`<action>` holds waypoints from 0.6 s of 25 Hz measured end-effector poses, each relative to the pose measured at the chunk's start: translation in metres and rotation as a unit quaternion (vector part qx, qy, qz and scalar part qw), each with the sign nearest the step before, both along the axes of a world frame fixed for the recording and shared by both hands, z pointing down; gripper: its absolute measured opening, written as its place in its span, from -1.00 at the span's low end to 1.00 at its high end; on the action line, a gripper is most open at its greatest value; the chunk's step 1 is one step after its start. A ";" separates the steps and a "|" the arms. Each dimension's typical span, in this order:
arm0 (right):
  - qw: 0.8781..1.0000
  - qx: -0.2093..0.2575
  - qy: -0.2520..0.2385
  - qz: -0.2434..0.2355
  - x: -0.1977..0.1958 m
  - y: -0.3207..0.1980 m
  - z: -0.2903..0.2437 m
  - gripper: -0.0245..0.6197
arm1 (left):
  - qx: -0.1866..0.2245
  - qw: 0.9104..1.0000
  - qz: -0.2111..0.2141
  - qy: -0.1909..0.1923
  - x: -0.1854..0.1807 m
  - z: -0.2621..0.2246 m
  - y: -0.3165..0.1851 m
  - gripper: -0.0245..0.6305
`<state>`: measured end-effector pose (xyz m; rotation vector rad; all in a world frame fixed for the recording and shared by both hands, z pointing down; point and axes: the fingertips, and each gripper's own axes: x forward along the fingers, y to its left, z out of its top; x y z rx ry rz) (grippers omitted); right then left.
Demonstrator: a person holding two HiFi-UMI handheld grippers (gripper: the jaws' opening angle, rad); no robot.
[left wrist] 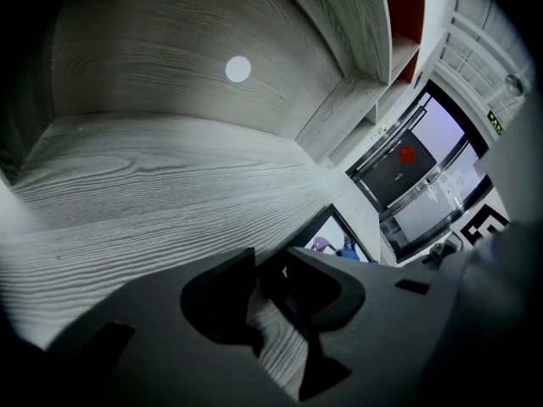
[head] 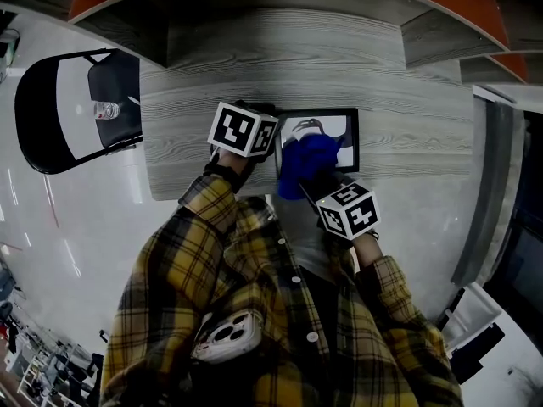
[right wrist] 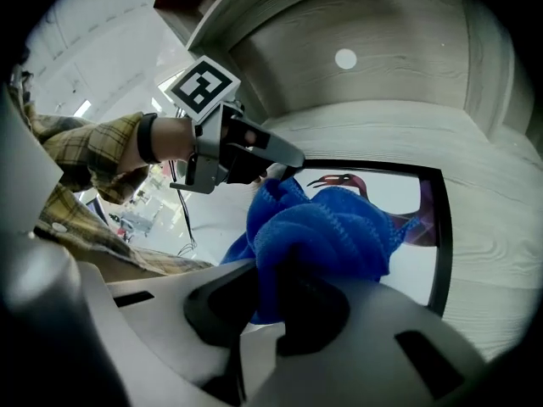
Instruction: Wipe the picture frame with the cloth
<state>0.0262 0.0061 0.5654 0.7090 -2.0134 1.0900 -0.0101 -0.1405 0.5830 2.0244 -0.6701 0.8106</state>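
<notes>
Picture frame (head: pixel 355 139) lay flat on grey wood-grain desk (head: pixel 399 75). Left gripper (left wrist: pixel 270 265) sat at frame's far left corner, jaws wide, seemingly pinched on that corner to steady it. Right gripper (right wrist: pixel 271 285) was clenched on a bunched blue cloth (right wrist: pixel 327 227), which rested on the frame's glass, left part. Judged: wiping under way. Next stroke wanted cloth dragged toward frame's right border, light pressure, left grip firm.

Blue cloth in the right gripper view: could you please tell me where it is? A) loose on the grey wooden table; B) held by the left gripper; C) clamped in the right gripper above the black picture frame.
C: the right gripper pinches the blue cloth over the black picture frame.
</notes>
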 end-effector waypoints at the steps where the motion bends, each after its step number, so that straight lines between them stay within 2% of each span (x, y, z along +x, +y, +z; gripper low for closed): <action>1: 1.000 0.003 -0.006 0.011 0.002 -0.002 -0.003 -0.77 | 0.002 1.000 0.001 0.001 -0.001 0.000 0.000 -0.57; 8: 0.988 0.079 -0.072 0.109 0.024 -0.036 -0.069 -0.77 | 0.004 0.999 -0.022 0.031 -0.007 -0.010 0.001 -0.56; 13: 0.971 0.143 -0.118 0.147 0.036 -0.056 -0.128 -0.77 | 0.033 0.998 -0.026 0.048 -0.015 -0.055 -0.001 -0.56; 15: 0.963 0.174 -0.138 0.156 0.038 -0.066 -0.153 -0.77 | 0.042 0.996 -0.027 0.074 -0.014 -0.079 0.000 -0.56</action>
